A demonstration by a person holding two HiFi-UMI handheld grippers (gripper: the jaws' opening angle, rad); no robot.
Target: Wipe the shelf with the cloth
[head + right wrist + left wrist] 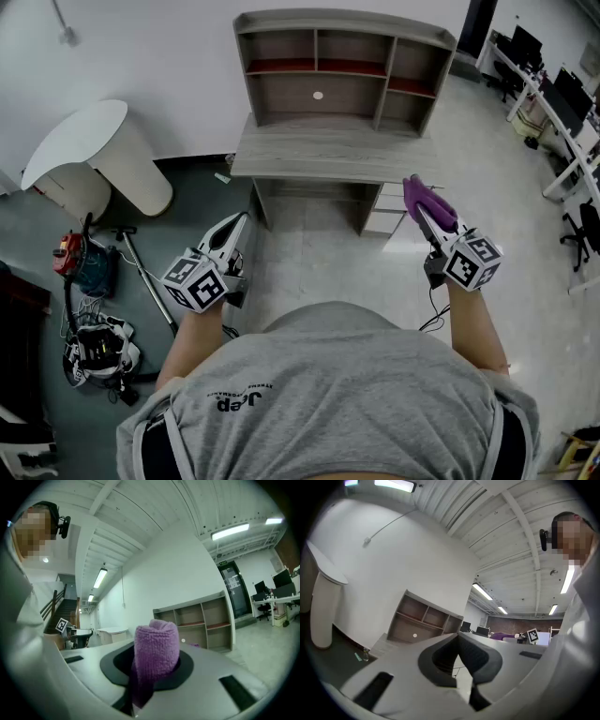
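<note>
A grey wooden shelf unit [342,66] with open compartments stands on a desk [328,155] against the white wall, ahead of me; it also shows as the shelf [424,623] in the left gripper view and the shelf [197,620] in the right gripper view. My right gripper [427,208] is shut on a folded purple cloth [424,199], held in the air short of the desk's right front corner; the cloth [156,653] sticks up between the jaws. My left gripper [232,230] hangs left of the desk, shut with nothing in it, pads [476,656] together.
A white rounded table [89,155] stands at the left. A vacuum cleaner and cables [94,328] lie on the dark floor at lower left. Office desks with monitors and chairs [553,103] line the right side. Pale floor lies between me and the desk.
</note>
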